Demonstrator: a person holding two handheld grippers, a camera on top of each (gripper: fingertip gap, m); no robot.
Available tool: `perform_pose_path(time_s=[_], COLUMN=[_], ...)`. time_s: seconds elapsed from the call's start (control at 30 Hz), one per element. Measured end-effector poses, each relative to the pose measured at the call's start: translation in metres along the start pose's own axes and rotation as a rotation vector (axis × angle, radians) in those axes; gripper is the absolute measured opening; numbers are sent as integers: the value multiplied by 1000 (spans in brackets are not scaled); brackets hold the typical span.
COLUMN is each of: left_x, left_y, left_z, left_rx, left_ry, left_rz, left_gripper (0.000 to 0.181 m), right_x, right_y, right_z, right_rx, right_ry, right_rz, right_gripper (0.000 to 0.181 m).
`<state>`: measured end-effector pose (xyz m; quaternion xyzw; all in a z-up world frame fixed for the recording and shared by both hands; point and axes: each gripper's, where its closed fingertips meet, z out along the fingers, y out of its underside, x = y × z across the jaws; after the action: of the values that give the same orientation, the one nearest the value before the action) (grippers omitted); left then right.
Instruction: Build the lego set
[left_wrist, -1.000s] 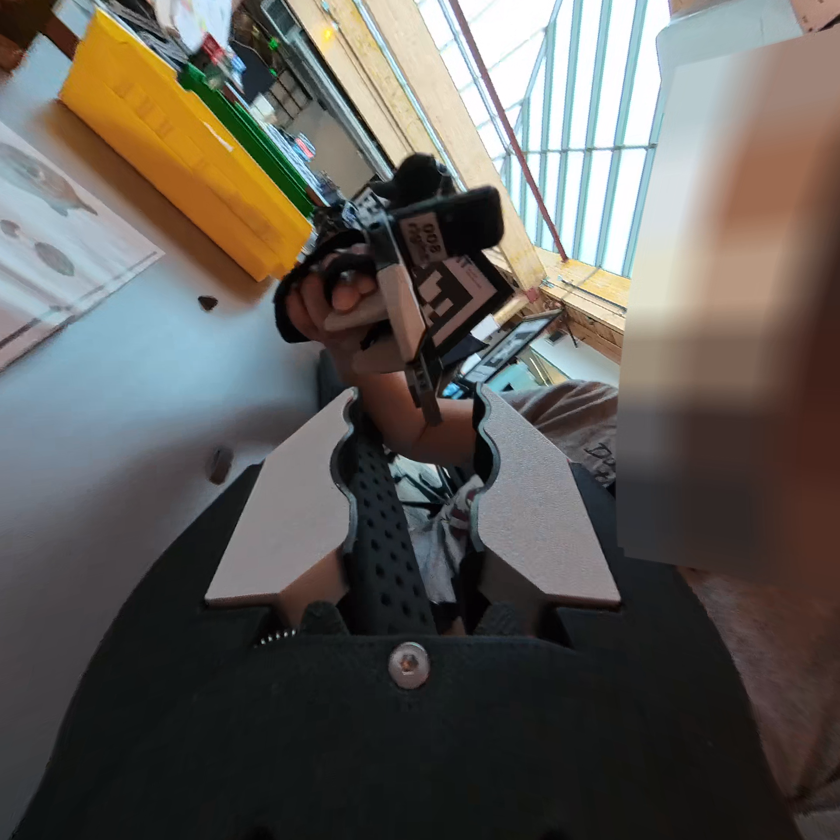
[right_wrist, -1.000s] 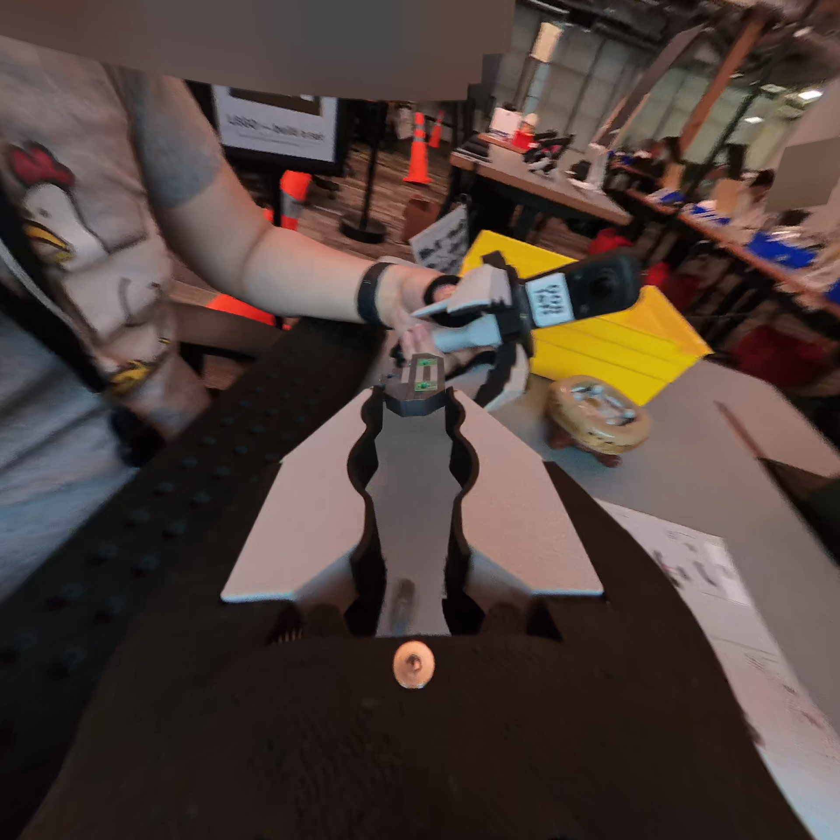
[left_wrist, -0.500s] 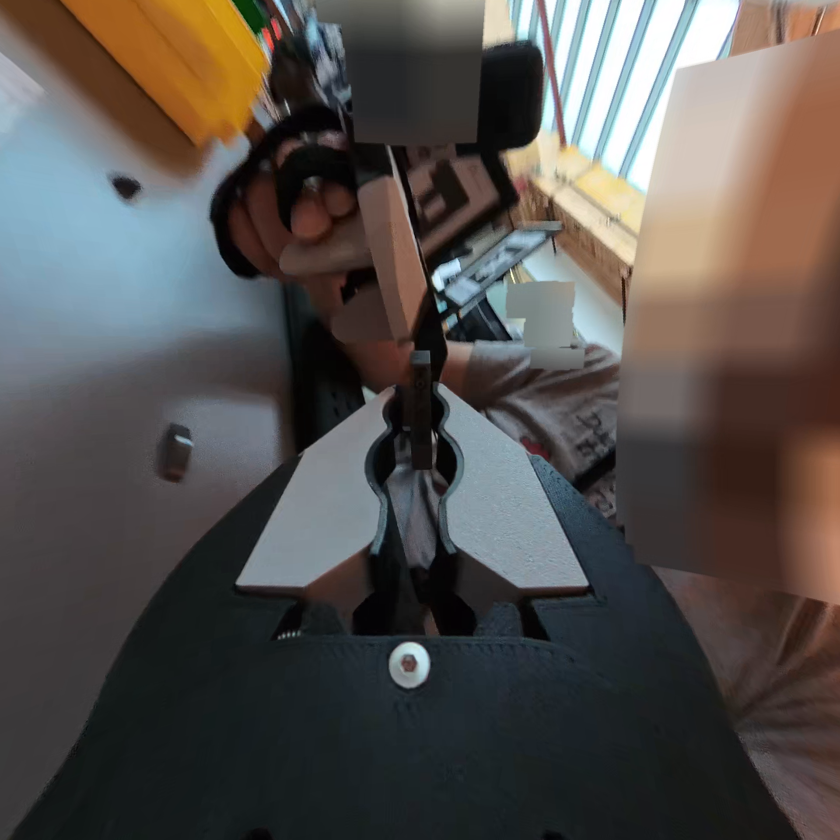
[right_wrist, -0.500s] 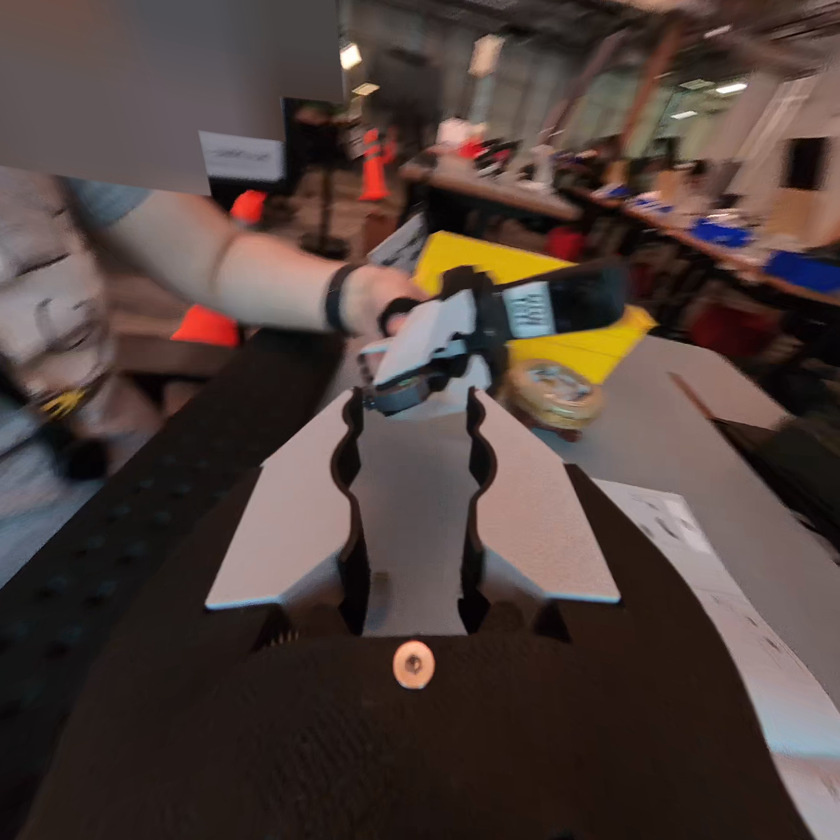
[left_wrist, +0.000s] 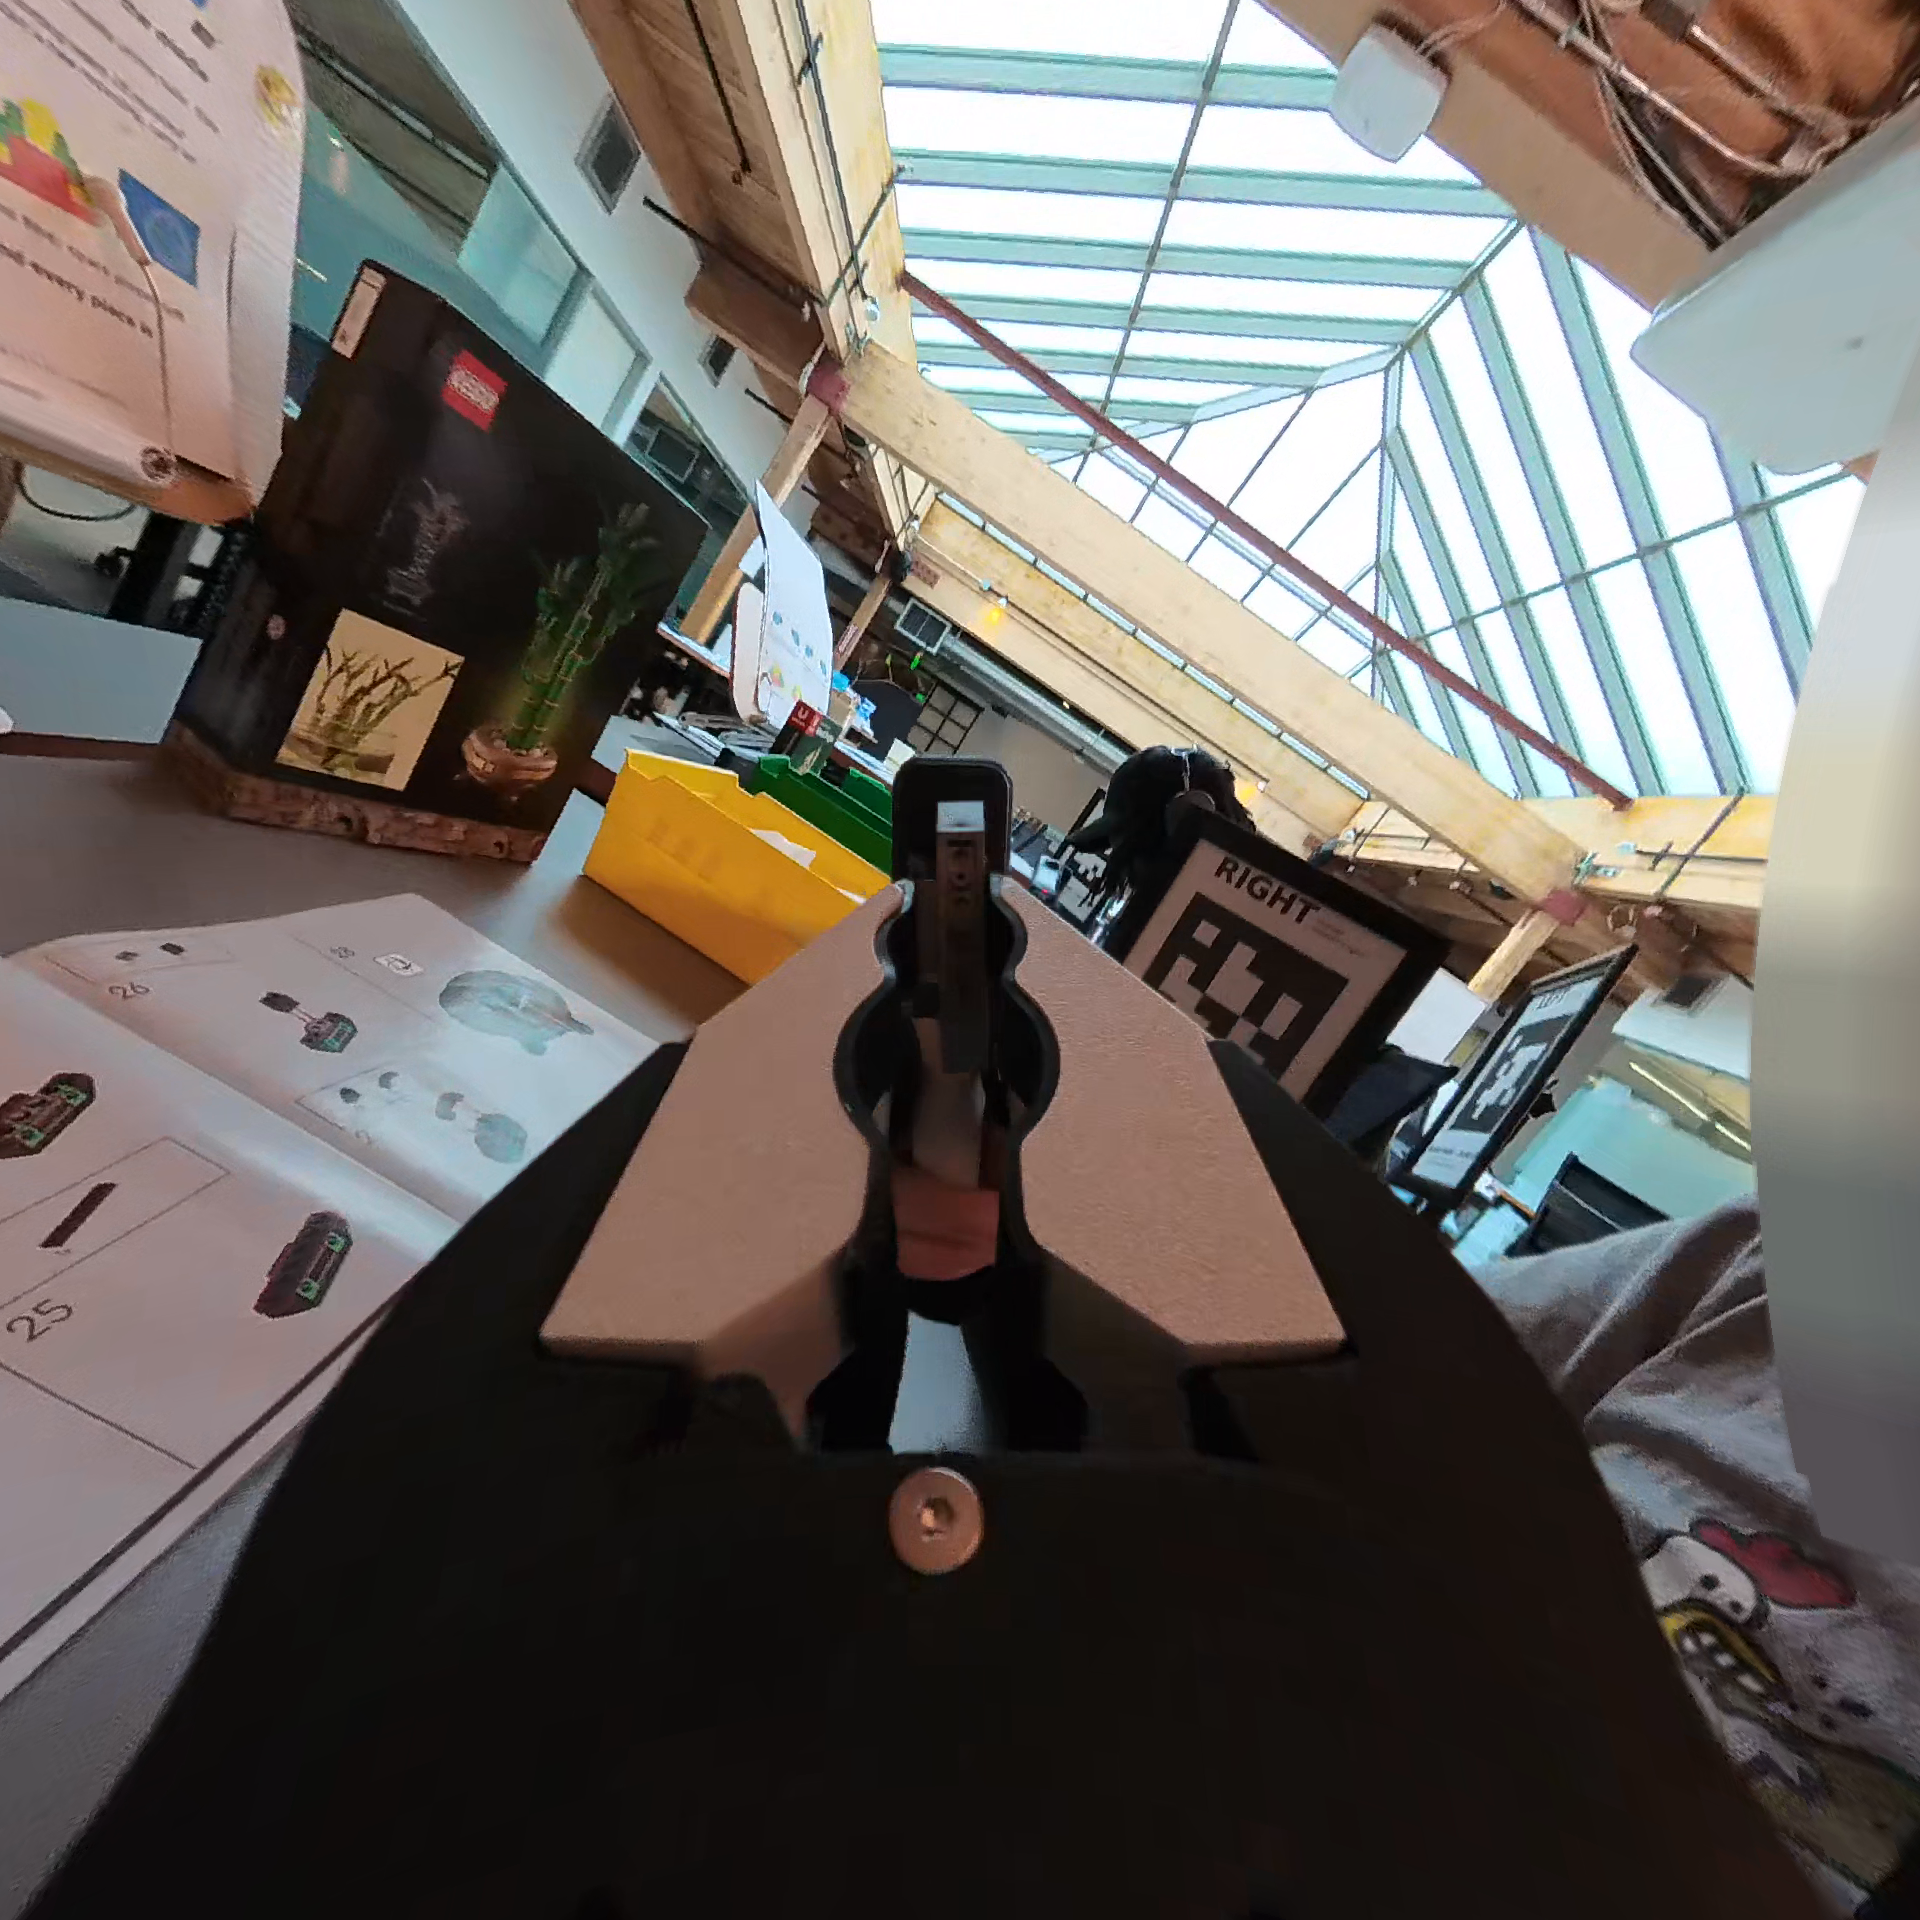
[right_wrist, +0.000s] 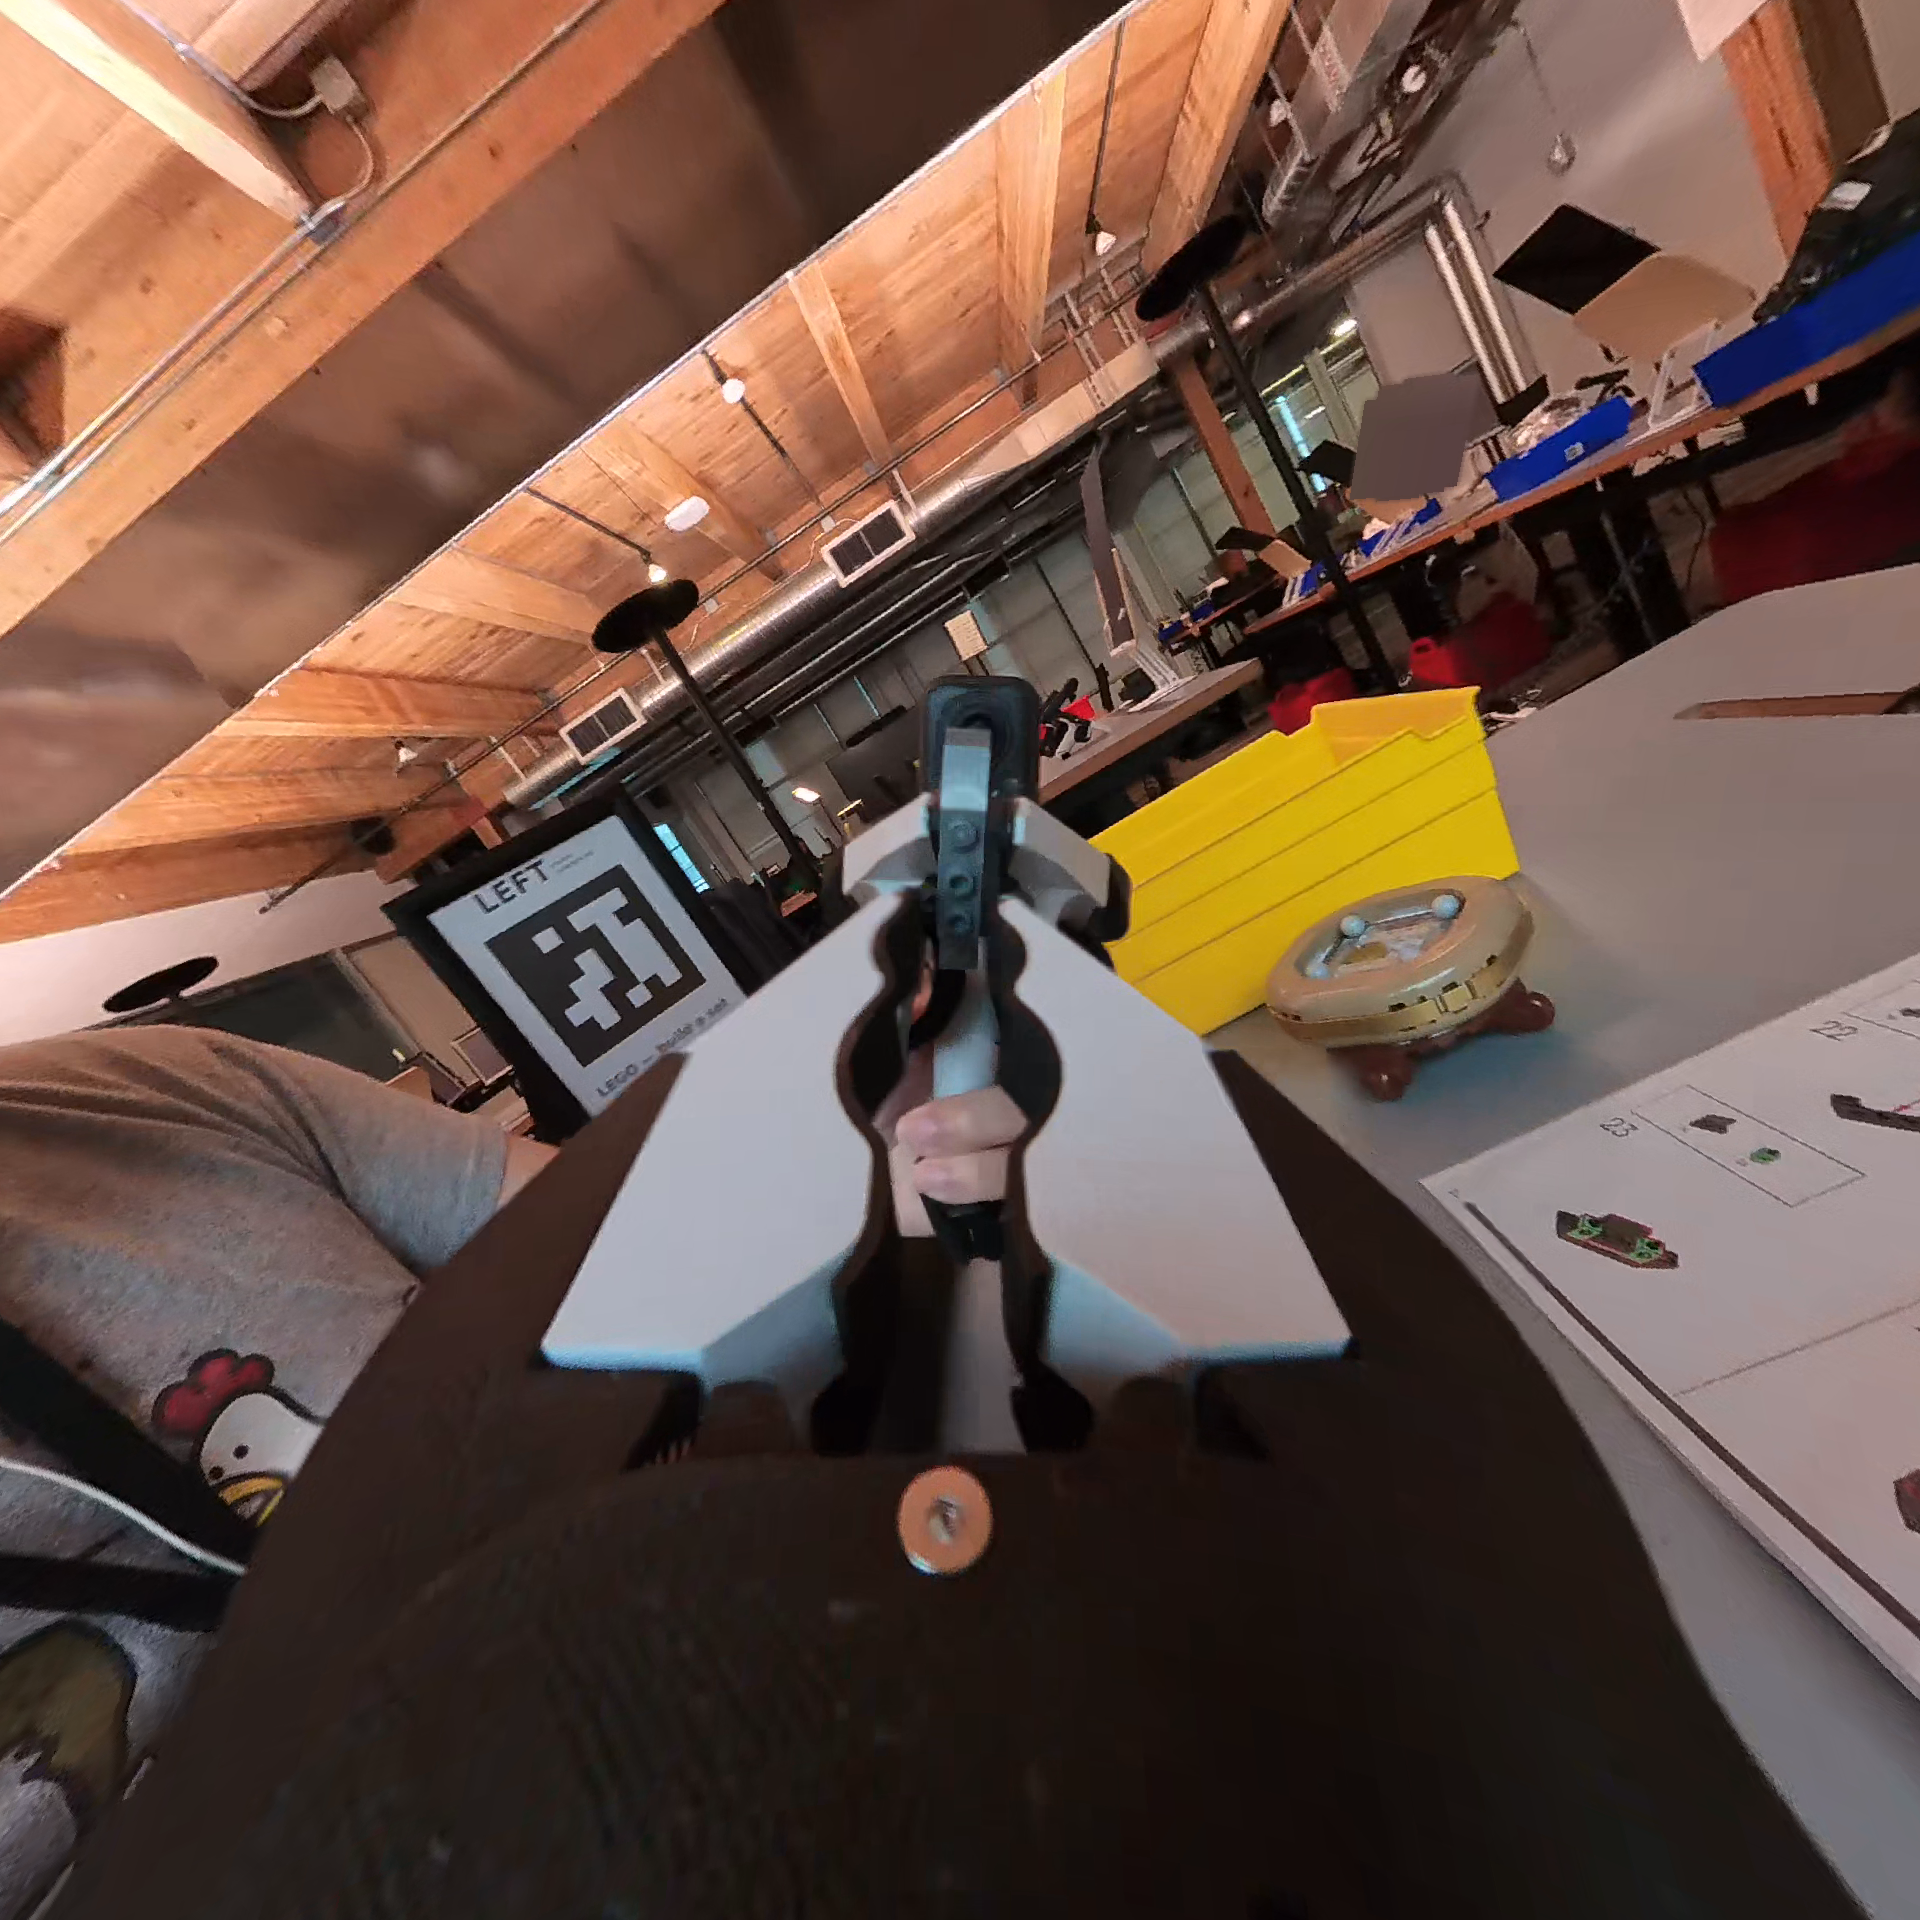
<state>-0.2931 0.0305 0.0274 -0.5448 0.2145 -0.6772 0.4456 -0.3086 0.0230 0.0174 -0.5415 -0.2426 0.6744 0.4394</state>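
A small dark lego piece (right_wrist: 960, 891) with studs sits between the tips of both grippers, which face each other tip to tip above the table. My right gripper (right_wrist: 954, 906) is shut on the piece. The left gripper shows end-on just behind it, with a hand on its handle. In the left wrist view my left gripper (left_wrist: 950, 896) is shut on the same dark piece (left_wrist: 941, 940), and the right gripper shows end-on beyond it. A round tan lego base (right_wrist: 1403, 966) on brown feet stands on the table to the right.
An open instruction booklet (left_wrist: 260, 1091) lies on the grey table; it also shows in the right wrist view (right_wrist: 1714, 1195). A yellow bin (right_wrist: 1320, 831) and a green bin (left_wrist: 821, 790) stand behind. A dark lego box (left_wrist: 436, 582) stands far left. Two marker boards (left_wrist: 1268, 977) stand nearby.
The left gripper closed on the dark piece and the right gripper opened. Now both grippers point level at each other, and the right gripper has closed on the piece again.
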Motion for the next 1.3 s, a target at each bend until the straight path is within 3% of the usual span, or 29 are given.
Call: perform_pose_path(time_s=[0.1,0.2,0.3,0.4,0.53,0.77,0.93,1.0,1.03,1.17,1.3], left_x=[3,14,20,11,-2,-14,-25,-32,-34,-34,-35], left_y=[3,7,19,33,66,105,106,93,83,46,37], left_z=[4,4,5,9,8,8,10,16,18,23,23], left_rx=[10,-47,-259,-465,-747,-920,-915,-811,-742,-489,-431], left_ry=[28,115,182,157,120,171,141,97,81,78,47], left_rz=[-14,-16,-17,-5,-29,-159,-79,-42,-36,-25,23], left_gripper=[9,15,26,23,28,19,9,9,10,9,9], right_x=[-2,-11,-15,-6,6,16,23,34,38,44,28], right_y=[0,7,31,46,54,64,59,45,40,30,17], right_z=[-4,-14,-38,-57,-68,-79,-79,-78,-78,-69,-53], right_rx=[-25,-215,-547,-722,-751,-795,-740,-619,-569,-457,-358], right_ry=[-5,-66,-92,-63,-55,-8,9,71,90,105,6], right_rz=[-11,35,106,125,141,112,59,10,2,-17,-40], right_gripper=[6,6,6,7,7,6,10,37,40,33,20])
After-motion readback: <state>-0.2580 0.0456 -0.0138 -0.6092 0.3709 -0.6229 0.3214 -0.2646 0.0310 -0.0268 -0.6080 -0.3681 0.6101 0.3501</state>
